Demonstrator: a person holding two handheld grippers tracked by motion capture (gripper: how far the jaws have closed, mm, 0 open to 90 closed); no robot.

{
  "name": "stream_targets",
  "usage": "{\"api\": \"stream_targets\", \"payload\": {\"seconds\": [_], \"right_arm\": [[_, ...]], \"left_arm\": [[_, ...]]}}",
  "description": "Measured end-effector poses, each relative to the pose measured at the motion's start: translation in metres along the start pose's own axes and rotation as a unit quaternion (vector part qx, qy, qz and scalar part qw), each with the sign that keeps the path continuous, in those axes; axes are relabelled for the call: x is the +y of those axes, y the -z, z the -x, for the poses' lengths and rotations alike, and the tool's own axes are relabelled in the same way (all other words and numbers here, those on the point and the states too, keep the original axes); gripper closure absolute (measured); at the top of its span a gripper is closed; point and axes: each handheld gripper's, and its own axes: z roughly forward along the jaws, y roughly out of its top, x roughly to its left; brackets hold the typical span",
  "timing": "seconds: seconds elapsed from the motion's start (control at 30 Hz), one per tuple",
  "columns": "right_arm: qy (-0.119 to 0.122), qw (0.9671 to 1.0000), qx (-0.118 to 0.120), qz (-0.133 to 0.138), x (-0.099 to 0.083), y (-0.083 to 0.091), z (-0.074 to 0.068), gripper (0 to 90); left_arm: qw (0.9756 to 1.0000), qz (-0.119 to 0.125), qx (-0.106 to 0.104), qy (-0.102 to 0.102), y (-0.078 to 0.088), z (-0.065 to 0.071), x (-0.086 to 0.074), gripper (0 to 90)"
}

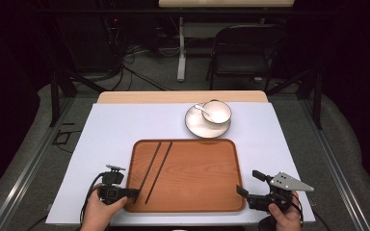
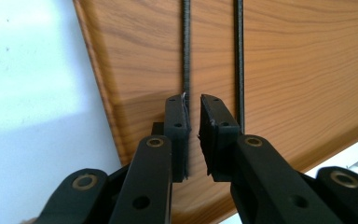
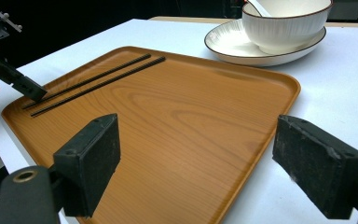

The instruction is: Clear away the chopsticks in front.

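Observation:
Two black chopsticks (image 1: 155,168) lie side by side on the left part of a wooden tray (image 1: 197,192). My left gripper (image 1: 135,193) reaches over the tray's near left corner, at the chopsticks' near ends. In the left gripper view its jaws (image 2: 193,100) stand a narrow gap apart. The left chopstick (image 2: 186,46) ends just behind the left pad, and the right chopstick (image 2: 239,60) lies beside the right jaw. No chopstick is in the gap. My right gripper (image 1: 248,183) hovers at the tray's near right corner, wide open (image 3: 196,126) and holding nothing.
A white bowl (image 1: 218,111) with a white spoon (image 1: 203,109) in it sits on a white plate (image 1: 195,126) beyond the tray's far edge. White table cover (image 1: 111,130) surrounds the tray. A black chair (image 1: 243,53) stands behind the table.

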Motion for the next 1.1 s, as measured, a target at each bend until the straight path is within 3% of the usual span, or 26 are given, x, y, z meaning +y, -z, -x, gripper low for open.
{"api": "stream_targets", "payload": {"seconds": [0.23,0.43,0.5,0.57,0.7,0.9,0.97,1.0,1.07,1.1], "right_arm": [[0.0,1.0,0.0,0.0,0.0,0.001,0.0,14.5],[0.0,1.0,0.0,0.0,0.0,0.0,0.0,14.5],[0.0,1.0,0.0,0.0,0.0,0.0,0.0,14.5],[0.001,1.0,0.0,0.0,0.0,0.0,0.0,14.4],[0.0,1.0,0.0,0.0,0.0,0.0,0.0,14.5],[0.001,1.0,-0.001,0.001,0.0,0.001,0.0,14.5],[0.0,1.0,-0.001,0.002,0.0,0.001,0.0,14.4],[0.0,1.0,-0.001,0.002,0.0,0.001,0.0,14.5],[0.0,1.0,-0.001,0.002,0.0,0.001,0.0,14.5],[-0.003,1.0,-0.001,0.001,0.0,0.001,-0.001,14.5]], "left_arm": [[0.9999,0.013,-0.002,-0.007,0.006,0.002,0.002,71.4],[0.9983,0.053,-0.01,-0.023,0.014,0.003,0.004,57.4],[0.9946,0.092,-0.004,-0.049,0.016,0.002,0.004,51.7],[0.9931,0.104,-0.003,-0.055,0.018,0.001,0.005,49.8],[0.9876,0.139,0.007,-0.073,0.023,-0.002,0.007,44.5],[0.9756,0.195,0.033,-0.096,0.032,-0.013,0.004,39.6],[0.9749,0.199,0.035,-0.094,0.034,-0.017,0.002,39.1],[0.9733,0.207,0.036,-0.093,0.034,-0.02,0.0,39.1],[0.9729,0.209,0.041,-0.09,0.035,-0.025,-0.003,40.1],[0.9705,0.217,0.044,-0.096,0.035,-0.028,-0.006,40.0]]}}
